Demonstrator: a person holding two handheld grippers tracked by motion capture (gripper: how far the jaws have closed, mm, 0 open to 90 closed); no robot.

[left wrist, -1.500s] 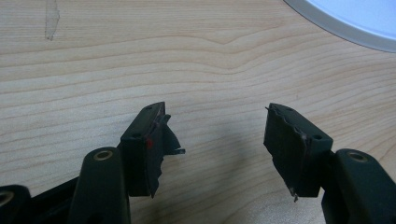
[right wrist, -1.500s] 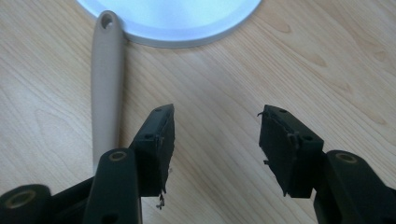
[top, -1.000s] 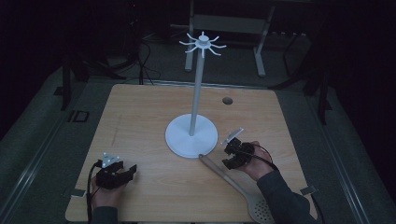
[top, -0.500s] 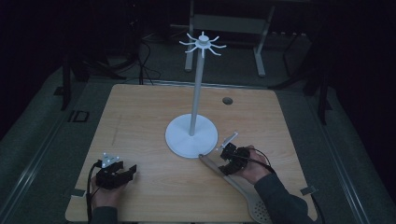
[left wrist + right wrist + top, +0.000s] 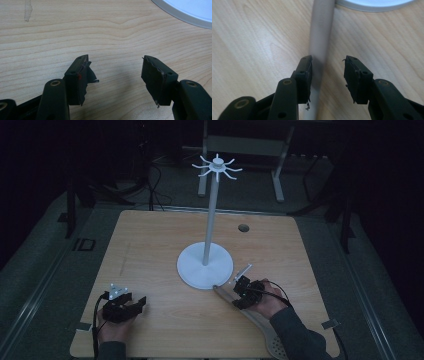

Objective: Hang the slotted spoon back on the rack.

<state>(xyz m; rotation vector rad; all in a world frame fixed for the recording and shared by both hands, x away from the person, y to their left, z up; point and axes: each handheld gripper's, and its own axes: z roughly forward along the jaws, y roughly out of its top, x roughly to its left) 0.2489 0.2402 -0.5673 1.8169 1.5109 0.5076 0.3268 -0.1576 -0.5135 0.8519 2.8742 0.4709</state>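
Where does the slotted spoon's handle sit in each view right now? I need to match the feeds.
High view: the spoon handle lies lower right of centre, under the right gripper.
Right gripper view: it runs up the middle, between the jaws, against the left one.
Left gripper view: not in it.
Shared landmark: the white stand base.

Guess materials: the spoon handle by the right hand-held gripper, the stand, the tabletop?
Spoon handle: smooth matte grey-beige, probably plastic or wood, blurred. Stand: uniform matte white with a grey rim, likely painted metal or plastic. Tabletop: light wood grain, possibly laminate.
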